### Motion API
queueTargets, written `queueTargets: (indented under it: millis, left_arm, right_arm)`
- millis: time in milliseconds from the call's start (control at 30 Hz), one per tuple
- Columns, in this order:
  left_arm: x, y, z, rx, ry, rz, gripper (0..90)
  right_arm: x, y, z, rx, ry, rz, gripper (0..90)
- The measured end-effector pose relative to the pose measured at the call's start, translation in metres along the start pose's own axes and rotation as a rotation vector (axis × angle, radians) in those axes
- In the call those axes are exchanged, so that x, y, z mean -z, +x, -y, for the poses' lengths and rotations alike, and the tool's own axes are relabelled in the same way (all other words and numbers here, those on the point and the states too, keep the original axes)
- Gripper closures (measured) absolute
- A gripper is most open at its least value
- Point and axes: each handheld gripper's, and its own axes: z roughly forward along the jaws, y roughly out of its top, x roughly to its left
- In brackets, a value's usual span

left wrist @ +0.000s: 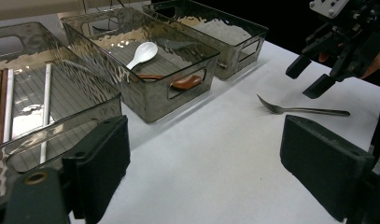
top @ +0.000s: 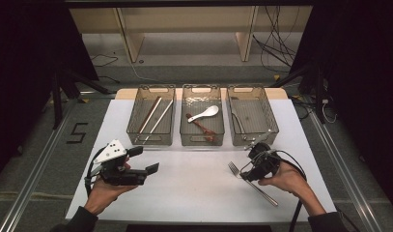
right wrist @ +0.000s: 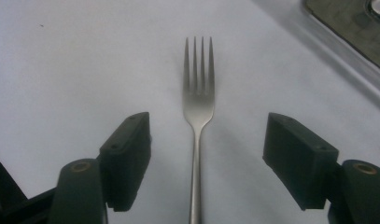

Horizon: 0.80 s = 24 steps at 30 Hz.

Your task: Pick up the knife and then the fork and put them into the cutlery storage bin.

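Observation:
A steel fork [top: 252, 182] lies flat on the white table, tines toward the left. My right gripper [top: 246, 175] hovers just over its neck, jaws open and one on each side of the handle. In the right gripper view the fork [right wrist: 197, 121] runs up the middle between the two black pads [right wrist: 127, 156], which do not touch it. My left gripper [top: 148, 162] is held above the table's left side, open with nothing in it. The left gripper view shows the fork [left wrist: 299, 110] lying under the right gripper [left wrist: 309, 77].
Three smoky clear bins stand in a row at the back: the left bin [top: 136, 130] holds chopsticks [top: 155, 116], the middle bin [top: 184, 130] a white spoon [top: 204, 113] and a brown spoon [top: 201, 126], the right bin [top: 270, 123] a thin utensil.

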Motion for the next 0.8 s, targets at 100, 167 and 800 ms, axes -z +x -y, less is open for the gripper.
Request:
queueTargets:
  millis: [100,167,800]
  left_arm:
    - [-0.001,0.0,0.0,0.003,0.001,0.002,15.5]
    - [0.0,0.0,0.0,0.001,0.001,0.003,15.5]
    - [0.0,0.0,0.0,-0.003,0.0,0.005,15.5]
  right_arm:
    - [-0.002,0.0,0.002,0.004,0.013,0.003,37.7]
    - [-0.003,0.0,0.004,0.003,0.026,0.007,41.6]
    - [-0.019,0.0,0.012,0.024,0.122,0.011,64.7]
